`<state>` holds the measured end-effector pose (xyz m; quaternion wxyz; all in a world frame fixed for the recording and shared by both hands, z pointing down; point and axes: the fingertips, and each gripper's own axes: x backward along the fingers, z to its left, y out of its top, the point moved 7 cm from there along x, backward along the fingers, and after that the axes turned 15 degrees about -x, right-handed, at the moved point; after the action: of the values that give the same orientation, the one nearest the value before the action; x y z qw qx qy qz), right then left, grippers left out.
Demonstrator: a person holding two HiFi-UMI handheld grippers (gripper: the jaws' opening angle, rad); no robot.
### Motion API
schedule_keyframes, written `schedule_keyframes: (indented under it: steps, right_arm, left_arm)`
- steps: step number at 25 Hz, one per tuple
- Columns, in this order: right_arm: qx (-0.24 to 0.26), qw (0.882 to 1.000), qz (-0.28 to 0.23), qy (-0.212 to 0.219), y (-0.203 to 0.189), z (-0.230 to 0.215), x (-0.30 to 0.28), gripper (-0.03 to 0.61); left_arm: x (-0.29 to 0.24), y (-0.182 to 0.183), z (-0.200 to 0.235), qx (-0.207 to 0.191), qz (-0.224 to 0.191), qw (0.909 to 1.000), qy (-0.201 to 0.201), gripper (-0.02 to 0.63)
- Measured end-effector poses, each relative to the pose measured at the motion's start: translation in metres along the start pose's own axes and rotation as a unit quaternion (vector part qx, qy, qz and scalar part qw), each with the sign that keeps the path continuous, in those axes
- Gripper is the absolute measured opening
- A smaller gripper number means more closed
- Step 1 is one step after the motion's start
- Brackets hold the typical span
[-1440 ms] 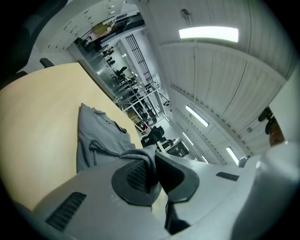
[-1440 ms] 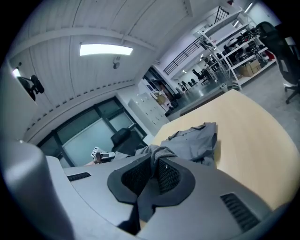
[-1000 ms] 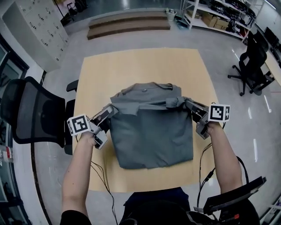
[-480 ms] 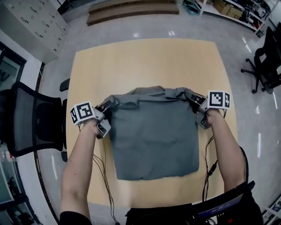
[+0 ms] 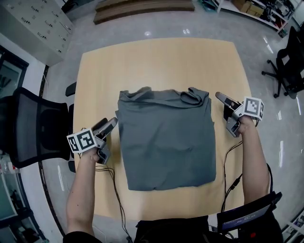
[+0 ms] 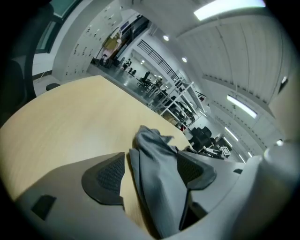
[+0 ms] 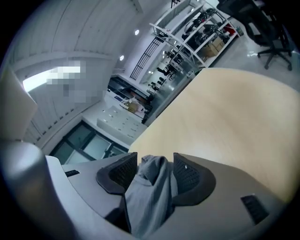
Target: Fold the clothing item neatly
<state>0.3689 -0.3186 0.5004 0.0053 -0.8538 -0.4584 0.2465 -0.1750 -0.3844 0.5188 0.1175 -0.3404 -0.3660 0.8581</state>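
Observation:
A grey garment (image 5: 166, 137) lies folded into a rough rectangle in the middle of the wooden table (image 5: 156, 61), its collar bunched at the far edge. My left gripper (image 5: 109, 125) sits just off the garment's left edge, jaws opening, pads not pressing the cloth. My right gripper (image 5: 219, 97) hovers a little off the far right corner, jaws also opening. In the left gripper view the grey cloth (image 6: 157, 187) shows between the spread pads of the gripper (image 6: 151, 161). The right gripper view shows the cloth (image 7: 150, 197) loose between that gripper's (image 7: 155, 164) pads.
A black mesh chair (image 5: 33, 128) stands at the table's left side, another office chair (image 5: 292, 57) off to the right. Cables (image 5: 114, 190) trail from both grippers over the near table edge. Steps (image 5: 142, 5) and a cabinet (image 5: 33, 23) lie beyond the table.
Both grippers opened and let go of the garment's far edge. The left one drew back toward me, the right one moved outward. The cloth settled flat.

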Motion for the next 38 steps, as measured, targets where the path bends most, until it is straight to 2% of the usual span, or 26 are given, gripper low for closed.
schedule_keyframes:
  steps: [2,7,11,16,19,21,24,26,28,29,31,33,35,38]
  right_arm:
    - [0.029,0.999,0.005,-0.017,-0.016,-0.003,0.023,0.219]
    - [0.080,0.993,0.082,-0.030,-0.100,-0.009,0.064,0.219]
    - [0.078,0.991,0.104,-0.028,-0.158,-0.010,0.100,0.219]
    - [0.077,0.992,0.096,-0.032,-0.199,-0.012,0.130,0.221]
    - [0.095,0.993,0.062,-0.022,-0.206,0.000,0.144,0.219]
    - [0.126,0.991,0.035,-0.014,-0.209,0.016,0.153,0.219]
    - [0.190,0.982,-0.002,0.005,-0.216,0.049,0.171,0.219]
    - [0.229,0.973,-0.032,0.021,-0.225,0.074,0.184,0.218]
    - [0.259,0.963,-0.062,0.037,-0.237,0.101,0.197,0.215]
    - [0.271,0.959,-0.077,0.041,-0.243,0.113,0.204,0.194]
    - [0.286,0.952,-0.101,0.043,-0.253,0.133,0.214,0.085]
    - [0.293,0.949,-0.110,0.045,-0.263,0.147,0.222,0.029]
    - [0.302,0.945,-0.116,0.050,-0.273,0.157,0.232,0.015]
    - [0.313,0.939,-0.124,0.067,-0.290,0.169,0.255,0.009]
  left_arm:
    - [0.021,-0.029,-0.022,-0.025,0.025,0.9993,-0.013,0.325]
    - [0.062,-0.112,-0.077,-0.052,0.085,0.9944,-0.035,0.325]
    - [0.081,-0.149,-0.109,-0.040,0.088,0.9943,-0.045,0.325]
    - [0.094,-0.158,-0.124,-0.051,0.061,0.9962,-0.035,0.325]
    - [0.110,-0.151,-0.131,-0.073,0.030,0.9966,-0.025,0.325]
    - [0.124,-0.144,-0.138,-0.085,-0.004,0.9962,-0.017,0.325]
    - [0.144,-0.130,-0.158,-0.108,-0.067,0.9919,-0.013,0.324]
    - [0.156,-0.119,-0.177,-0.129,-0.108,0.9854,-0.026,0.321]
    - [0.171,-0.109,-0.197,-0.157,-0.143,0.9762,-0.042,0.267]
    - [0.178,-0.104,-0.207,-0.174,-0.157,0.9711,-0.045,0.205]
    - [0.192,-0.098,-0.224,-0.199,-0.178,0.9629,-0.039,0.094]
    - [0.205,-0.098,-0.240,-0.207,-0.196,0.9582,-0.027,0.011]
    - [0.215,-0.094,-0.259,-0.209,-0.223,0.9516,-0.035,0.000]
    - [0.236,-0.088,-0.297,-0.205,-0.282,0.9346,-0.071,0.000]
